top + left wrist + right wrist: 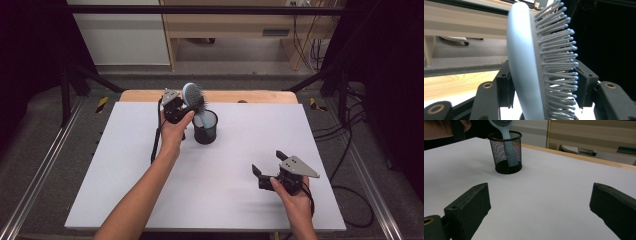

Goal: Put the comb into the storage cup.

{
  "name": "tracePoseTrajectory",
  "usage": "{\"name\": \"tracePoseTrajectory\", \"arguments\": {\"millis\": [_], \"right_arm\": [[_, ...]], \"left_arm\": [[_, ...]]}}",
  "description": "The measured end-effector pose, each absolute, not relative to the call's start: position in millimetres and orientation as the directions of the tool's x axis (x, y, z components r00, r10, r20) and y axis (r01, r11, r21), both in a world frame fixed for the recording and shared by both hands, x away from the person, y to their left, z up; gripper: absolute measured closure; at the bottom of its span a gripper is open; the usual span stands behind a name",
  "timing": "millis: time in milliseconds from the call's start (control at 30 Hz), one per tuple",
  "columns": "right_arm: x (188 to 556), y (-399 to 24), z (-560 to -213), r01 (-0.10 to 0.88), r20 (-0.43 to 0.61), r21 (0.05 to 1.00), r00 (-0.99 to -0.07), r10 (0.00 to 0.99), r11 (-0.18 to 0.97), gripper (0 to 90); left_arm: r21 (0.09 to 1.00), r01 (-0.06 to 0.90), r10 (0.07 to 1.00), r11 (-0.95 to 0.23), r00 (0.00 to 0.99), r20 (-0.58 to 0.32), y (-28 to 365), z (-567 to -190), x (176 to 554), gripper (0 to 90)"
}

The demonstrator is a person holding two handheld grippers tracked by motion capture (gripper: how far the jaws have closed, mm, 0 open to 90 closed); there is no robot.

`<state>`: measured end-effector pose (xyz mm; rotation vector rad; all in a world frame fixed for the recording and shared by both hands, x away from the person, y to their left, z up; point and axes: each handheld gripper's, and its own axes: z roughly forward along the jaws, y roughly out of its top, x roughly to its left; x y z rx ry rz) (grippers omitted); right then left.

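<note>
Brush standing in the cup

On the table (125, 200), the mesh cup (205, 128) holds the brush (192, 97) handle-down. The left gripper (186, 109) straddles its head, jaws seemingly slack. The right gripper (266, 167) gapes empty. Light, stiff plastic with a slick back and springy bristles: best pinched at the handle neck.

Legible markings: none. You will find no text, label, brand, number or sign to read on anything here (the yellow-and-black striped tape patches (102, 104) on the floor bear a pattern, not lettering).
</note>
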<state>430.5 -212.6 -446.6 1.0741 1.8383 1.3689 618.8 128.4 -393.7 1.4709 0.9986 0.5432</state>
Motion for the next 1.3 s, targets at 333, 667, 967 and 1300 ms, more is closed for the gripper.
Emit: {"name": "tracePoseTrajectory", "arguments": {"millis": [333,667,967,1300], "right_arm": [[429.9,-212.0,-446.4,0.249,-0.007,0.957,-0.493,0.87,0.148,3.4],[429.8,-211.9,-446.5,0.25,-0.008,0.957,-0.493,0.87,0.15,3.4],[429.8,-212.3,-446.7,0.25,-0.009,0.956,-0.494,0.87,0.152,3.4],[429.9,-212.2,-447.0,0.251,-0.012,0.955,-0.495,0.869,0.157,3.4]], "left_arm": [[0.962,0.26,0.821,0.084,0.528,-0.215,130.2,-394.8,618.9,42.0],[0.966,0.253,0.817,0.06,0.544,-0.194,134.5,-396.2,618.5,40.0],[0.965,0.254,0.815,0.07,0.543,-0.202,137.3,-399.8,618.1,34.8],[0.967,0.248,0.814,0.059,0.549,-0.19,136.0,-400.5,618.3,29.6]]}}
